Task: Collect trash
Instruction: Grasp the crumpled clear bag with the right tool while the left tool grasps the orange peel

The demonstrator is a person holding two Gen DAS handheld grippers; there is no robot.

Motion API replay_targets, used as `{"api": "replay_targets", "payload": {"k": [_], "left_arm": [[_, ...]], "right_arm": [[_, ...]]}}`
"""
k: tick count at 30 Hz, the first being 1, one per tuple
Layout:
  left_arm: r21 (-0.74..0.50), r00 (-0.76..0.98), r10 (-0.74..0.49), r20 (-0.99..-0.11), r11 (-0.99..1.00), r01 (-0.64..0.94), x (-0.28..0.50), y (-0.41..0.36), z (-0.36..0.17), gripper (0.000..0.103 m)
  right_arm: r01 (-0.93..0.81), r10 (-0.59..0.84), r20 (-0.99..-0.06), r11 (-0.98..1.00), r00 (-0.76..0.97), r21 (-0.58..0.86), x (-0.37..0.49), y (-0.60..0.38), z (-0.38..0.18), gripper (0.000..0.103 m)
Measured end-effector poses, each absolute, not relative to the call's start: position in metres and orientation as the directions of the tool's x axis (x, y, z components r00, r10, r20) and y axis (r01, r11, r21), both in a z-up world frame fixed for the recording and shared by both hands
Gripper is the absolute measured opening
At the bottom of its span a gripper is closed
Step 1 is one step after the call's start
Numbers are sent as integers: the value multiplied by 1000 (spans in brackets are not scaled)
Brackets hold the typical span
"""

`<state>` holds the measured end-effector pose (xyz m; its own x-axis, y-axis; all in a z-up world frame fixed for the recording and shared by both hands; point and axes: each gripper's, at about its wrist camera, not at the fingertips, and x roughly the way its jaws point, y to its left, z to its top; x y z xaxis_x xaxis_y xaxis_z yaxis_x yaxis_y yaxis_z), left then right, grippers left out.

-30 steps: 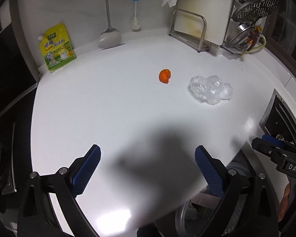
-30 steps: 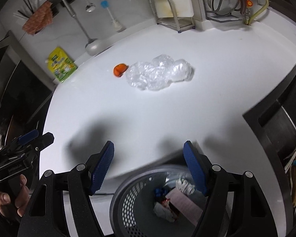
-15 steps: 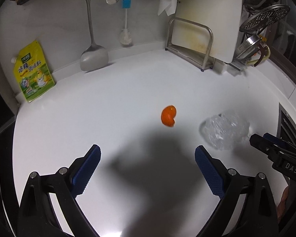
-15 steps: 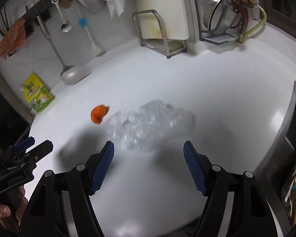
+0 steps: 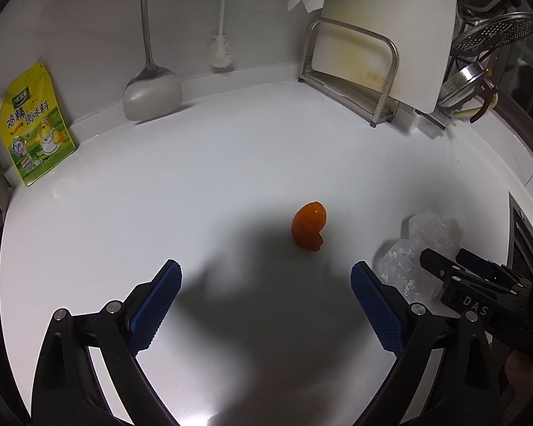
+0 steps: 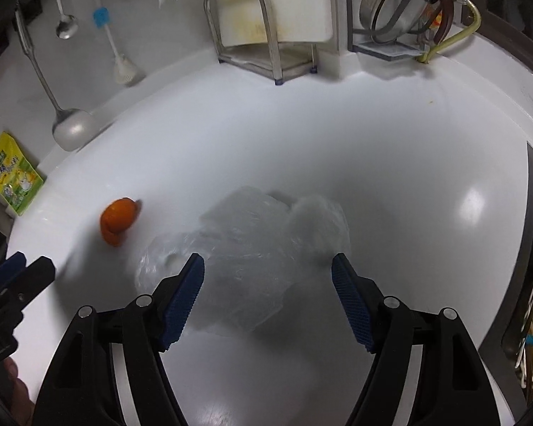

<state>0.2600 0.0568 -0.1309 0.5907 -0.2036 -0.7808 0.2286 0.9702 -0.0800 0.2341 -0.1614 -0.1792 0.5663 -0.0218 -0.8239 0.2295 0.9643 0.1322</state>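
- Left gripper (image 5: 265,307): lower centre of the left wrist view; blue-padded fingers (image 5: 155,305) spread wide, nothing between them; tilted down over the white countertop (image 5: 195,184), its shadow cast ahead of the tips; seen again at the lower left edge of the right wrist view (image 6: 16,277), where the gap between the tips cannot be judged.
- Orange peel (image 5: 309,226): centre of the left wrist view, lying on the countertop just beyond the left gripper's fingertips and slightly right of their midline; apart from both pads; left of centre in the right wrist view (image 6: 119,220).
- Right gripper (image 6: 268,293): lower centre of the right wrist view; fingers (image 6: 181,298) spread wide, pitched down at the counter; visible at the lower right of the left wrist view (image 5: 455,277).
- Crumpled clear plastic bag (image 6: 252,245): centre of the right wrist view, lying on the countertop, its near part between the spread right fingertips; contact with the pads cannot be told, the bag being blurred; lower right in the left wrist view (image 5: 419,252), just right of the peel.
- Yellow seasoning pouch (image 5: 33,124): left edge, leaning on the wall.
- Metal spatula (image 5: 152,88): upper left, hanging against the wall.
- Bottle brush (image 5: 221,32): top centre.
- Cutting board (image 5: 387,25) in a metal rack (image 5: 351,71): upper right.
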Motion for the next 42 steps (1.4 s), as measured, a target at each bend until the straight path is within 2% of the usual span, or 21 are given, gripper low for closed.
{"api": "replay_targets", "payload": {"k": [1,2,3,4,5,6,11,23,29,32,35,36,37,39,42], "left_arm": [[-80,589,-204,-782,970,230,261,56,-132,94],[-80,586,-204,-784,970,231,263,55,-133,94],[-82,584,-205,-786,970,231,264,54,-135,94],[-84,581,-206,-787,970,230,266,53,-136,94],[-86,579,-208,-788,969,230,267,53,-137,94],[-91,576,-210,-790,969,229,269,52,-139,94],[-90,572,-212,-793,968,234,275,46,-145,94],[-78,549,-183,-815,975,210,306,24,-169,94],[-64,545,-162,-822,979,193,317,15,-176,86],[-46,548,-150,-823,979,199,319,9,-179,80],[-19,560,-138,-817,977,213,320,1,-178,65],[-11,562,-135,-816,976,219,319,-1,-177,54],[-10,562,-138,-816,974,226,319,-3,-176,39],[-25,551,-156,-820,971,237,318,-5,-174,23],[-61,539,-182,-823,970,235,313,0,-171,19]], "right_arm": [[225,-16,-827,965,562,134,234,-161,-182,68],[220,-7,-829,966,559,140,235,-161,-185,56],[213,-17,-823,969,568,127,235,-160,-185,51],[203,-10,-822,971,569,128,235,-159,-185,42],[190,5,-823,972,568,137,237,-158,-186,28],[183,8,-823,974,568,137,238,-158,-186,22],[168,43,-803,970,594,176,235,-162,-181,13],[223,48,-762,943,646,248,202,-193,-157,12],[231,52,-759,937,649,262,191,-194,-156,12],[234,55,-755,934,654,270,187,-194,-155,12],[234,54,-752,934,657,271,183,-193,-153,12],[233,53,-752,934,657,269,182,-193,-152,12],[234,52,-752,934,657,269,181,-193,-152,12],[237,53,-753,932,656,273,178,-194,-152,12],[237,59,-753,930,656,280,173,-195,-151,12]]}}
